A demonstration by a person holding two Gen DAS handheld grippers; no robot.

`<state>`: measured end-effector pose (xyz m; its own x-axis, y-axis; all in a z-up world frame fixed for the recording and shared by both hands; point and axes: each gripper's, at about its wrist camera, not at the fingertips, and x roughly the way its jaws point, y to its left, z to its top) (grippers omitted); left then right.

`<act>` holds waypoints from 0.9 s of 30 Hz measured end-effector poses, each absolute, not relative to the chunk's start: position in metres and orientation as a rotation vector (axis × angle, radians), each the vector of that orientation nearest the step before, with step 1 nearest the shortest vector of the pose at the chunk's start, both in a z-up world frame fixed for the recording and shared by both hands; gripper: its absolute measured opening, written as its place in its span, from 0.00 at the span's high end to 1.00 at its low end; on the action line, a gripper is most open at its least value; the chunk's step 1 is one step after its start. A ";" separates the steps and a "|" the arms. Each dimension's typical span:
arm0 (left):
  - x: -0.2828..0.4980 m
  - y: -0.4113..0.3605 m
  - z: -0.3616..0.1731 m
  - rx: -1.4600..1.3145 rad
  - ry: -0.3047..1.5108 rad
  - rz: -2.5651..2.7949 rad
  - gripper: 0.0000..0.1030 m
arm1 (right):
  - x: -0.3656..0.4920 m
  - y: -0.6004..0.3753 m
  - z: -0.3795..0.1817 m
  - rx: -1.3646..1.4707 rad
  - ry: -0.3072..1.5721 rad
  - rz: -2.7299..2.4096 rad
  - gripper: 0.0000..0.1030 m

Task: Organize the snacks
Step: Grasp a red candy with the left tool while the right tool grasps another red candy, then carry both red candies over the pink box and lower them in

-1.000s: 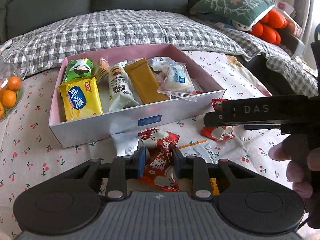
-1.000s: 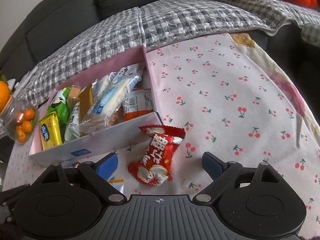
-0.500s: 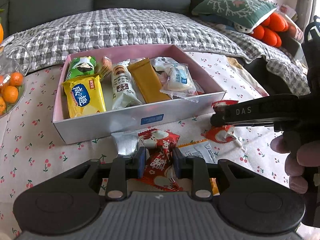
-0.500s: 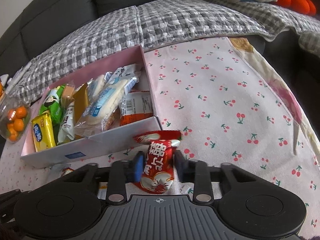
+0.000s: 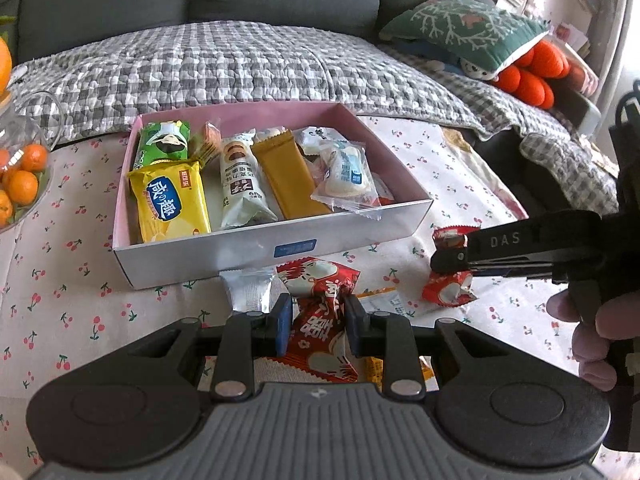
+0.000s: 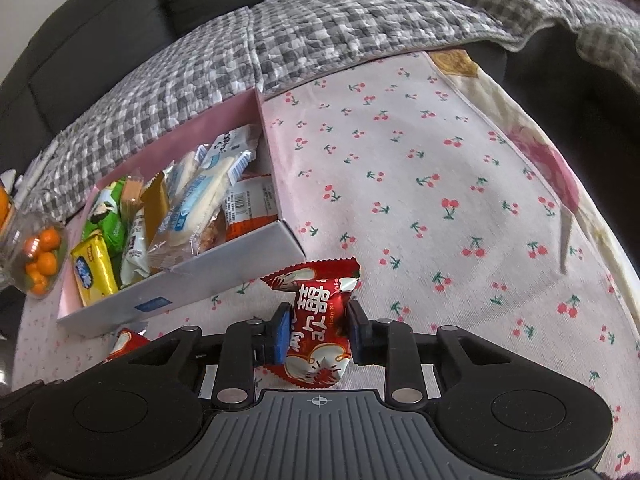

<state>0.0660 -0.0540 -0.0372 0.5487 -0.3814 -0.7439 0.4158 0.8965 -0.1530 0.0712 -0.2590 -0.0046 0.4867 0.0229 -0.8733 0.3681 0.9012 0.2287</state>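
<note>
Red and shiny, a candy packet (image 5: 320, 332) sits pinched between the two fingers of the left gripper (image 5: 316, 330), which is closed tight on its middle. The right gripper (image 6: 318, 332) is closed the same way on another red candy packet (image 6: 318, 332), and in the left camera that one looks lifted a little off the table (image 6: 440, 160). I think each packet is held by its fat middle so it will not slip out, and so the crinkly ends stay free. Both are held close to the front wall of the pink box (image 5: 248, 254), so I guess they are going in there next. The box is open on top and already has many snacks inside. A yellow cracker pack (image 5: 170, 204) lies on the left with a green pack (image 5: 163, 146) behind it. Next to those are a white cake bar (image 5: 240, 184), a long gold bar (image 5: 286, 176) and a clear bag with a white bun (image 5: 346, 172). There is still a bit of room in the box, mostly on top of things. A silver packet (image 5: 250, 290) and a white and orange packet (image 5: 384, 300) still lie on the table just in front of the box. At the far left, a glass bowl (image 5: 40, 120) holds small oranges (image 5: 20, 184).
</note>
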 end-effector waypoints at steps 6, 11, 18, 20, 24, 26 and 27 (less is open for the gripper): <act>0.063 -0.050 -0.026 0.015 0.866 -0.487 0.76 | 0.064 -0.260 0.008 0.453 1.041 -0.205 0.74; 0.060 -0.047 -0.012 -0.006 0.841 -0.500 0.76 | 0.059 -0.258 0.025 0.492 0.994 -0.153 0.74; 0.070 -0.038 0.006 -0.063 0.793 -0.467 0.76 | 0.064 -0.260 0.040 0.571 0.915 -0.110 0.73; 0.079 -0.036 0.011 -0.074 0.782 -0.453 0.76 | 0.069 -0.259 0.042 0.597 0.897 -0.098 0.73; 0.097 -0.034 0.015 -0.086 0.770 -0.421 0.76 | 0.083 -0.255 0.041 0.634 0.876 -0.068 0.73; 0.109 -0.033 0.014 -0.107 0.771 -0.407 0.76 | 0.091 -0.251 0.040 0.651 0.865 -0.061 0.73; 0.115 -0.033 0.014 -0.117 0.772 -0.400 0.76 | 0.096 -0.250 0.039 0.660 0.858 -0.059 0.73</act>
<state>0.1151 -0.0333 0.0138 0.6455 -0.3935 -0.6546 0.3085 0.9184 -0.2478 0.0956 -0.2498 0.0390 0.6647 0.2086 -0.7174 0.3048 0.8010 0.5153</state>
